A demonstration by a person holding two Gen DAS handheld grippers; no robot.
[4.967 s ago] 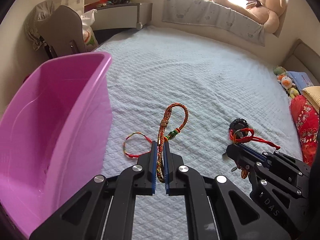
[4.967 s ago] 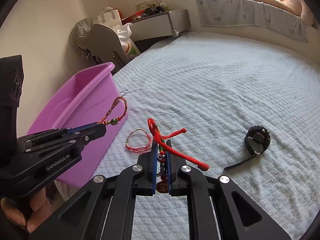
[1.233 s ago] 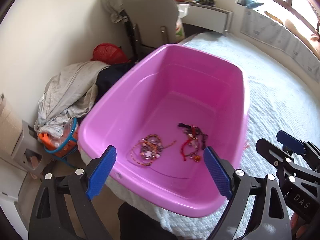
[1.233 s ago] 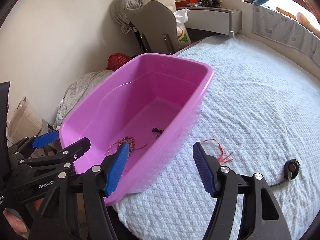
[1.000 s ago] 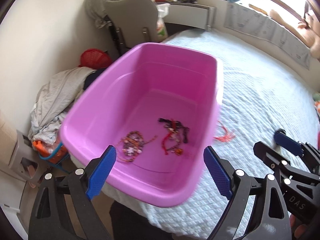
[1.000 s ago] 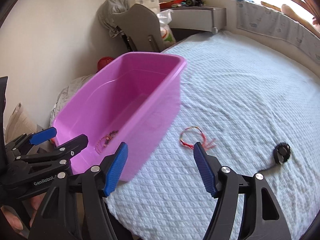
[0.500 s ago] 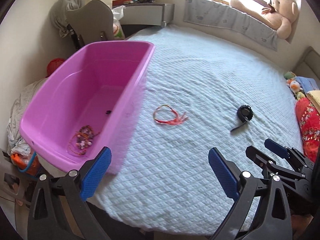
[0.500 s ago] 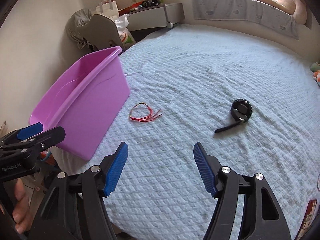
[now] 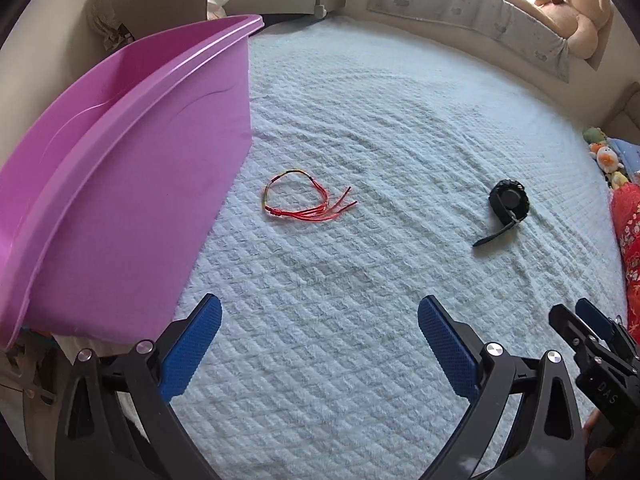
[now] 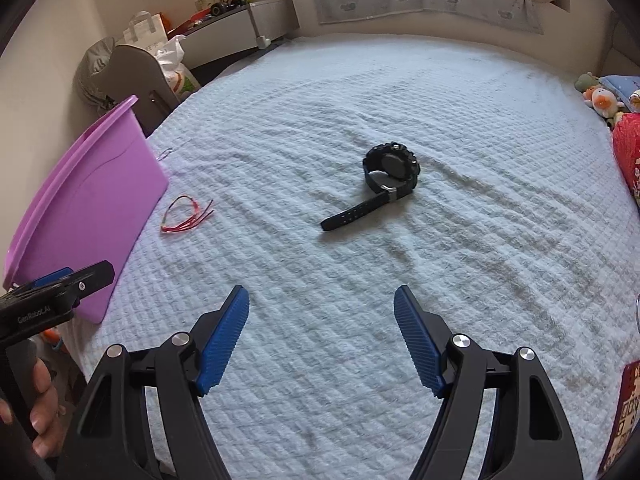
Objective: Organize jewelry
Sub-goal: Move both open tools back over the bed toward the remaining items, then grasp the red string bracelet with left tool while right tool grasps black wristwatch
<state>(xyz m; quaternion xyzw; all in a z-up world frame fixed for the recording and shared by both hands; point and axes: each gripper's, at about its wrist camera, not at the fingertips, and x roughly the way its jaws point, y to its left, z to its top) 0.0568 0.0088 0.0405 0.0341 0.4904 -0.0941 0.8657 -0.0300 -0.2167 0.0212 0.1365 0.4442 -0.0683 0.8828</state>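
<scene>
Two pieces of jewelry lay on a bed covered in a pale blue quilted blanket. One was a thin red string bracelet, a small loop with yellow and green threads woven into part of it and several loose red tails fanned to its right; it sat just left of centre in the left wrist view, near the wall of a pink plastic tub that filled the left side of that frame. The other was one black wristwatch with a chunky round case, lying on its side with one strap stretched toward the lower left; it sat just above centre in the right wrist view and at centre right in the left wrist view, well apart from the bracelet.

The left tool, at the bottom of its own view, had its two blue-padded fingers spread wide, with only blanket between them. The right tool, at the bottom of its own view, was opening, its two blue ribbed pads apart and gripping nothing. A hand showed at the lower left of the right wrist view, around the left tool's handle.

One large teddy bear sat at the upper right of the left wrist view.
</scene>
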